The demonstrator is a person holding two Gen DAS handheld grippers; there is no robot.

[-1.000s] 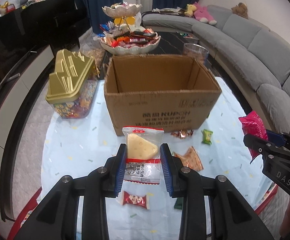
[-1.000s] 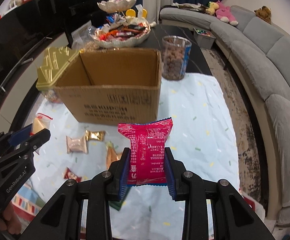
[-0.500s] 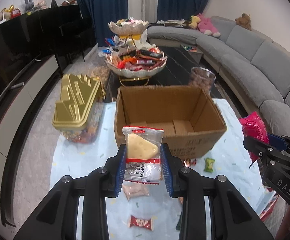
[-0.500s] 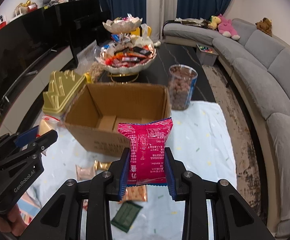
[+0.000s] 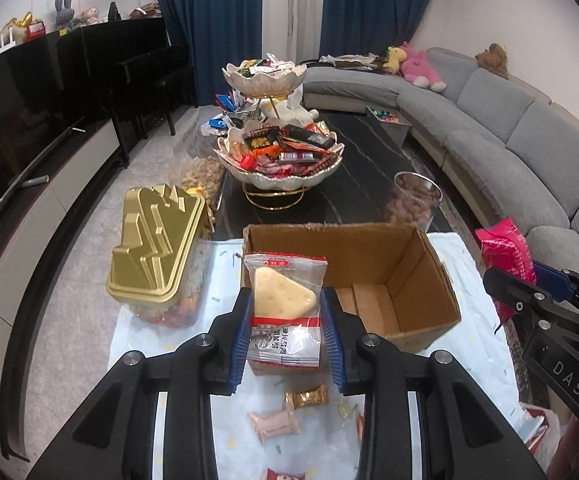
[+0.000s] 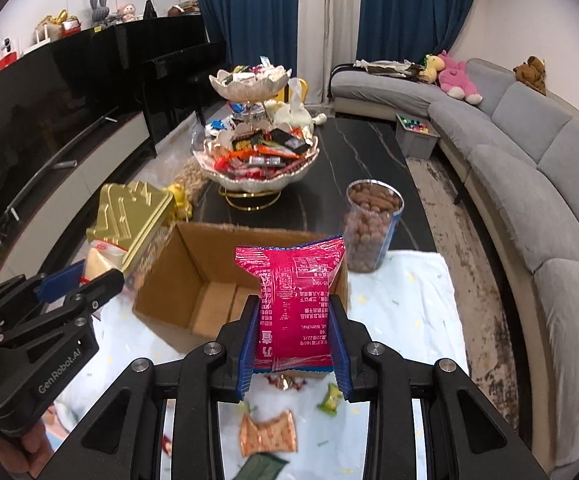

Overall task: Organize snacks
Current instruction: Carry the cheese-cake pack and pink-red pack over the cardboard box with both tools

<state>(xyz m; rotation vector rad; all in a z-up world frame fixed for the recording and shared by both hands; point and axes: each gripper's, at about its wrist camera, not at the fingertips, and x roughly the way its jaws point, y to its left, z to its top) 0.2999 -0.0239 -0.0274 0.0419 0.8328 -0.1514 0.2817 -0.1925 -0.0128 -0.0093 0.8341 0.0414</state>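
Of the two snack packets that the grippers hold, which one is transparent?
The packet in the left gripper: the clear packet shows a pale wedge-shaped snack inside. The pink packet in the right gripper is opaque.

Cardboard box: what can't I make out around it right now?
- Left wrist view: cardboard box front floor and near wall hidden behind the clear cheese-snack packet.
- Right wrist view: box's right inner wall hidden by the pink packet.
- Loose candies blurred; labels unreadable.
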